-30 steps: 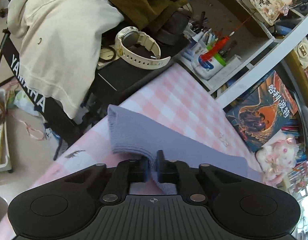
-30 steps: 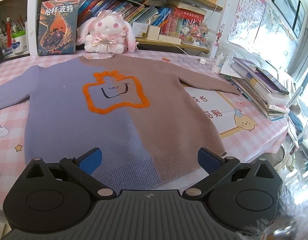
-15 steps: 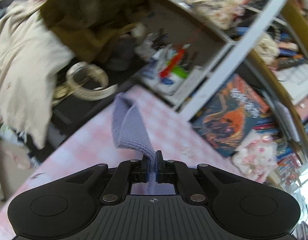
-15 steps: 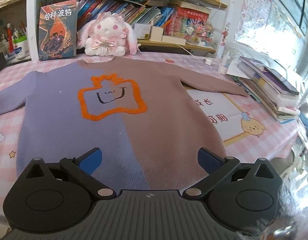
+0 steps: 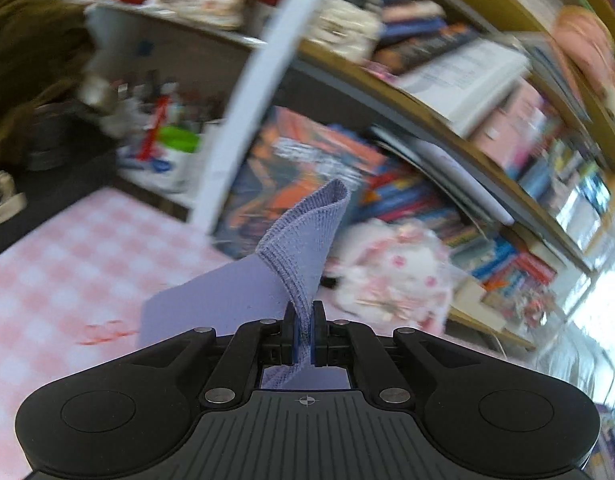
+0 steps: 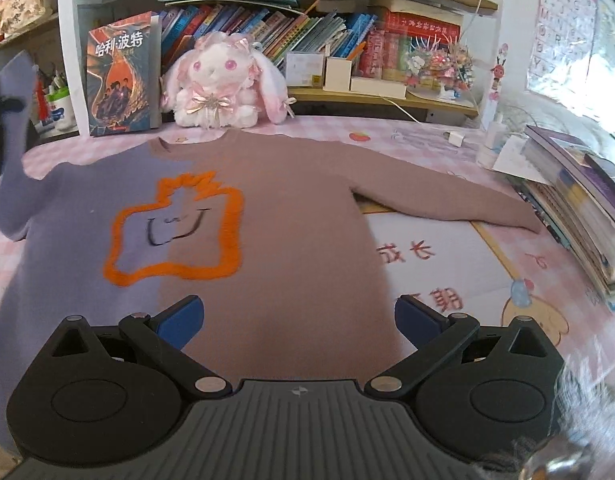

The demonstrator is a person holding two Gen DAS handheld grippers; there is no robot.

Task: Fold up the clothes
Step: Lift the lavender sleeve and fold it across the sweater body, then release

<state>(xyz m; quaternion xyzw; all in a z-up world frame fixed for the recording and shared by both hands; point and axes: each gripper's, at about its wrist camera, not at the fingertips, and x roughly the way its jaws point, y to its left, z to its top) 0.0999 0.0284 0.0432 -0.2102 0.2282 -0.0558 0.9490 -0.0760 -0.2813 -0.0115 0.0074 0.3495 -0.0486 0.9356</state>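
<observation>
I am at a table under a pink checked cloth (image 6: 487, 184) printed with cartoon figures. A bookshelf (image 6: 347, 96) packed with books runs along the top of the frame, with a plush rabbit (image 6: 223, 84) sitting against it at upper centre and an upright book (image 6: 121, 76) just left of the rabbit. At the right edge a stack of books (image 6: 579, 204) lies on the cloth near the tip of the brown sleeve.

The sweater (image 6: 291, 216), half lilac and half brown with an orange outline on its chest, lies flat across the middle of my right wrist view. My left gripper (image 5: 305, 334) is clamped on the cuff of the lilac sleeve (image 5: 303, 248), which stands up off the cloth; that sleeve rises at the far left edge of the right view. My right gripper (image 6: 299, 318) hangs above the hem with its jaws spread wide and nothing between them.

Bare cloth shows at lower right and along the left edge of the frame.
</observation>
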